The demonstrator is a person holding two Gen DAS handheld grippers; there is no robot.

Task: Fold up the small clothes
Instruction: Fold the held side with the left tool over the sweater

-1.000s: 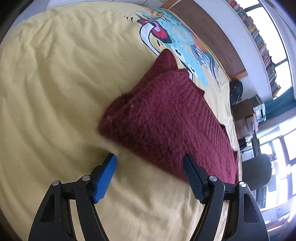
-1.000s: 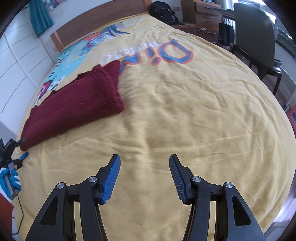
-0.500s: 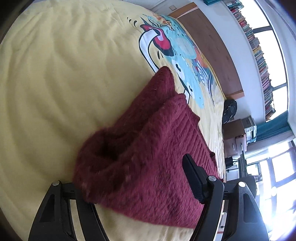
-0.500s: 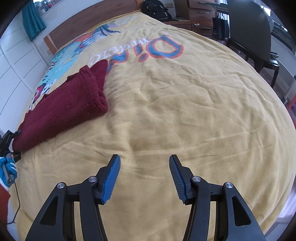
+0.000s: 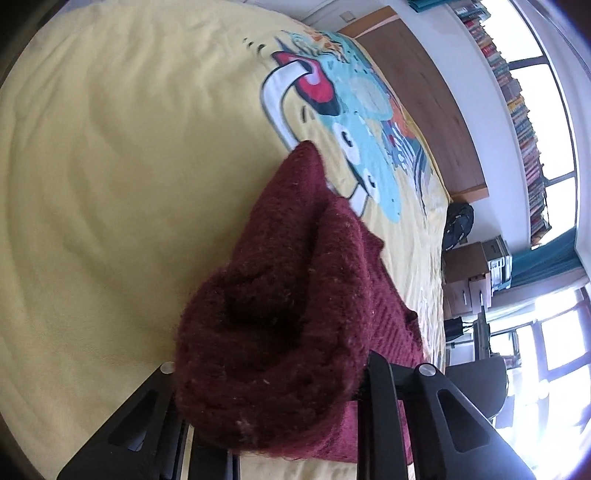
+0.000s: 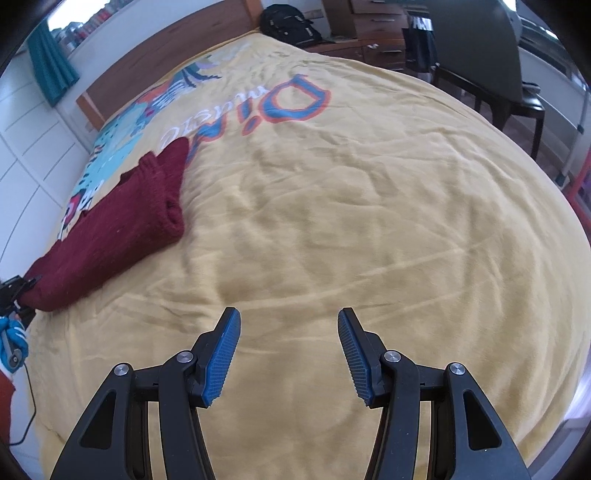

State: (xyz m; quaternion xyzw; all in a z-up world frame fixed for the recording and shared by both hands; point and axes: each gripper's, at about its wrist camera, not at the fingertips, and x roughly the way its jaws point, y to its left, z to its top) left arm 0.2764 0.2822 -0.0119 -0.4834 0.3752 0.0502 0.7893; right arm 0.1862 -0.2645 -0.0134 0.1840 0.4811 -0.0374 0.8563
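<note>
Maroon knit, bunched between the closing jaws of the left gripper: one end of the sweater is filling the space between the arms, the pads themselves hidden under the wool, so contact is being judged from the way the fabric is gathering and bulging there. Grip is probably being taken at this end so that it can be carried over the rest of the garment for a fold.

Sweater, remainder: lying along the yellow bedspread, already doubled lengthwise by the look of its thick rolled edge, with the far end reaching the printed cartoon picture. In the right wrist view the same sweater is sitting well off to the left of that camera, its near end meeting the left gripper at the frame edge.

Right gripper: blue pads standing about halfway apart, nothing between them, hovering over bare bedspread well apart from the garment. Likely being kept free to take the other corner or to smooth the fold.

Bedspread: rumpled in soft ridges, carrying large blue and orange lettering.

Surroundings: wooden headboard, bookshelf by the window, black backpack, dark chair beside the bed.
</note>
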